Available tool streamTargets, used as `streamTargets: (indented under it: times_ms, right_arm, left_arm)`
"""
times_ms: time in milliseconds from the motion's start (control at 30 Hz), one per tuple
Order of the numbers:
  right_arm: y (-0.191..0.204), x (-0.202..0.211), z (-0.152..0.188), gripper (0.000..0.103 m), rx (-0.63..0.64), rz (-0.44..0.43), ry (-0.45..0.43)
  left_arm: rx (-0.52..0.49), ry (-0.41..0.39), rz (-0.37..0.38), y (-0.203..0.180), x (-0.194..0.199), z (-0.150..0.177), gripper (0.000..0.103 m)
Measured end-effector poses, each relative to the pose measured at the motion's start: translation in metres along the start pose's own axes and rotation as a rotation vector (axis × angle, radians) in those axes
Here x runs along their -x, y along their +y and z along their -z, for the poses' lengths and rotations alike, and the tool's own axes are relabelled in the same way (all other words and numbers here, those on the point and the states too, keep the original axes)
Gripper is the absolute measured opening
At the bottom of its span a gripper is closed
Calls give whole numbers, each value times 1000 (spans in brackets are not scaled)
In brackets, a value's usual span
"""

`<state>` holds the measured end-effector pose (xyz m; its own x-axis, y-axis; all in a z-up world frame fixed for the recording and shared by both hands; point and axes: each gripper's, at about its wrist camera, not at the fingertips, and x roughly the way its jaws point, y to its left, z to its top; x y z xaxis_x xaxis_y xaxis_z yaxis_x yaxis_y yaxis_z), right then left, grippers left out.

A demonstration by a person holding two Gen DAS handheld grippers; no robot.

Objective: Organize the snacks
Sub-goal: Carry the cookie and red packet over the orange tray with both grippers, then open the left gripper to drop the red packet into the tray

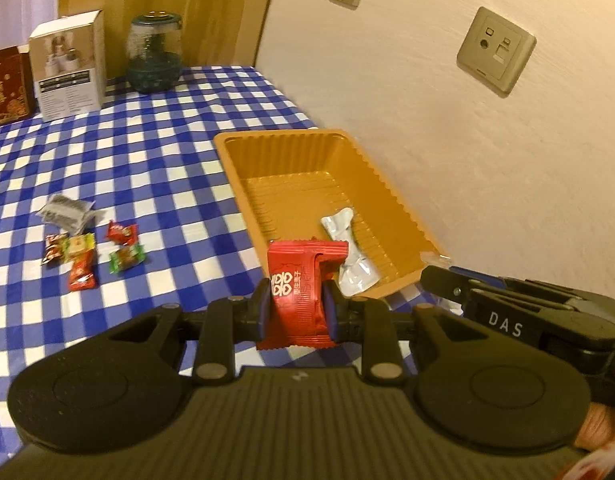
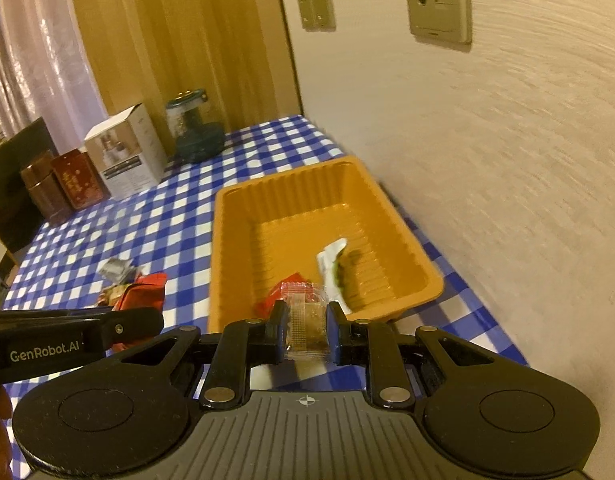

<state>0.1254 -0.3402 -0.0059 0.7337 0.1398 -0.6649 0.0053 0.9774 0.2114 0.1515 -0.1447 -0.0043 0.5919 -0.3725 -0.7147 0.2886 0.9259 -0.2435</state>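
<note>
Left wrist view: your left gripper (image 1: pixel 296 307) is clamped on a red snack packet (image 1: pixel 297 292), right at the near rim of the orange tray (image 1: pixel 243 168). At one o'clock inside the tray lies a silver wrapper (image 1: pixel 347 256). At nine o'clock, loose candies (image 1: pixel 83 252) dot the checked tablecloth (image 1: pixel 155 152). Your right gripper (image 2: pixel 306 326) pinches a clear-wrapped brown snack (image 2: pixel 307 320) over the tray's near edge.

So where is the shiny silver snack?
The silver snack packet lies inside the orange tray near its front right corner, just beyond the red packet held by the left gripper.
</note>
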Motion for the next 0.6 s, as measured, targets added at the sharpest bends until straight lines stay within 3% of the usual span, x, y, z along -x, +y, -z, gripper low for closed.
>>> streamTargets:
  times_ms: [600]
  right_arm:
    - [-27,-43,-30,21,26,19,3]
  left_arm:
    - [-4,29,21,-14,-52,-23,24]
